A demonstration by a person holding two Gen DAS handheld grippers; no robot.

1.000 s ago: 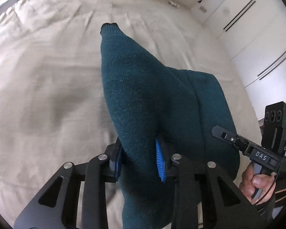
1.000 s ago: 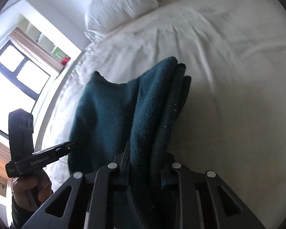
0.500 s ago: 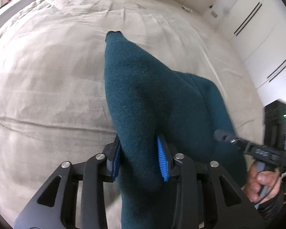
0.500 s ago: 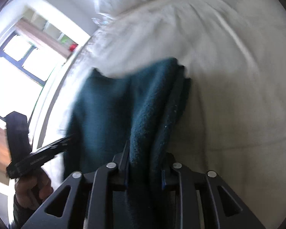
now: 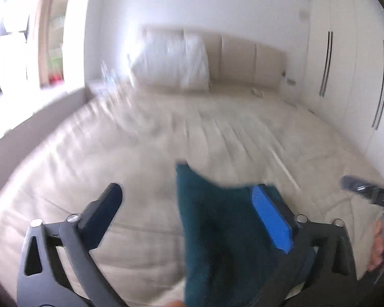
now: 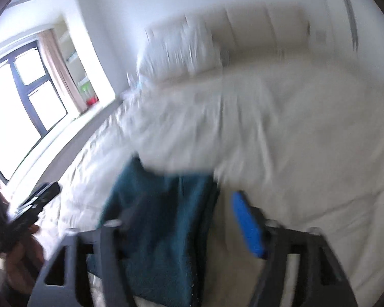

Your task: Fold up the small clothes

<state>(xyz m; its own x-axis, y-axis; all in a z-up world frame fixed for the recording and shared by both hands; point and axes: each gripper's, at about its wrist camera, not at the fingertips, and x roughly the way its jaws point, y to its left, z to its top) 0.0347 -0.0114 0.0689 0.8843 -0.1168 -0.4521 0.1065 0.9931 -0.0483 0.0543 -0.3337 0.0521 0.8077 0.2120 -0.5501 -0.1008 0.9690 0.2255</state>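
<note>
The teal garment (image 5: 217,235) is seen lying on the bed (image 5: 140,153), released. Both the left tool (image 5: 189,212) and right tool (image 6: 184,217) have just been spread; the fold could be dragged open if fabric is snagged.

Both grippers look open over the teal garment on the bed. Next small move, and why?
Probably back both grippers off and check the fold. The left gripper and right gripper have just been opening; their pads no longer press on the teal knit garment, which lies on the beige bedcover. The frames are blurred, so I can't tell how neat the fold is.
</note>
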